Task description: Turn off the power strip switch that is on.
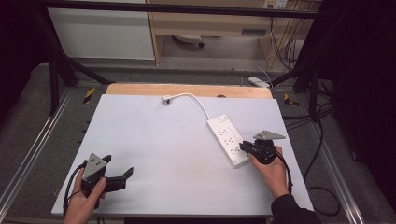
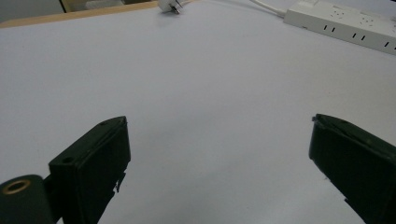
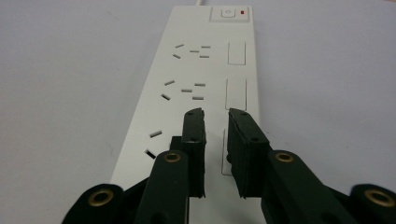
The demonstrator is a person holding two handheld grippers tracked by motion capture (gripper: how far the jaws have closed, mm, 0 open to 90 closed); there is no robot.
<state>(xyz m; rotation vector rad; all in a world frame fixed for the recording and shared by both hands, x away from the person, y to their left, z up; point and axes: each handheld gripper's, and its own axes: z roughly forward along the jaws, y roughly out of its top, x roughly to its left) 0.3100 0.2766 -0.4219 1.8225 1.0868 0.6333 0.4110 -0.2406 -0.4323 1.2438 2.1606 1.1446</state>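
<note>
two black grippers sit over a pale grey-white worktop with a light wooden strip along its far edge. the long white plastic power strip lies slantwise on the right half of the worktop, its white cable curving to a white plug near the far edge. the right gripper, held in a hand with a dark sleeve, hovers just over the near end of the strip; its fingers stand a narrow gap apart with nothing clamped between them. the left gripper rests at the near left, well apart from the strip, its fingers spread wide around bare surface. beyond the worktop are a black metal frame, grey floor, wooden cabinets and loose cables.
</note>
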